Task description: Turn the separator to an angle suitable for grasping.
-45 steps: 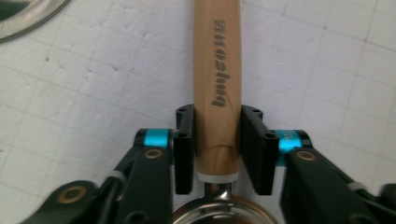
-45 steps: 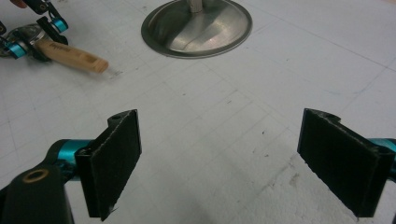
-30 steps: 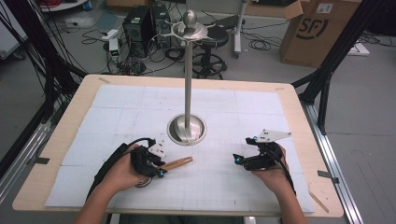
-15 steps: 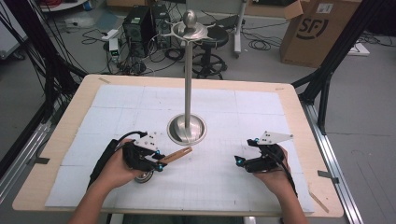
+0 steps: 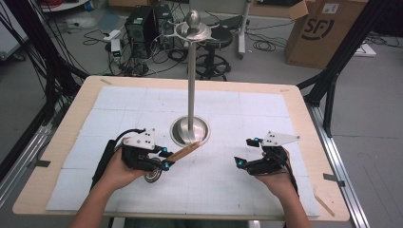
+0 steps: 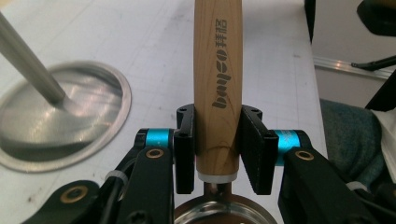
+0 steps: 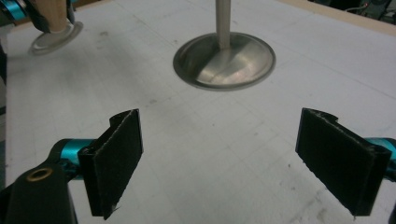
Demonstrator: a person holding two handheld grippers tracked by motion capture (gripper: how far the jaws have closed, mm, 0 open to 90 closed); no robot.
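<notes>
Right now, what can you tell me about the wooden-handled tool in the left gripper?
The wooden-handled tool has a round, light-wood handle printed with dark lettering, a pale ring at its base, and a shiny metal cup-shaped head below. The left gripper is shut on the handle near that ring, pads pressing both sides. In the high view the handle points toward the base of the metal stand, with the head low over the white mat.

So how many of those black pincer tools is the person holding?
2. The left gripper is clamped on the wooden handle beside the metal stand. The right gripper hangs open over the white mat, holding nothing.
</notes>
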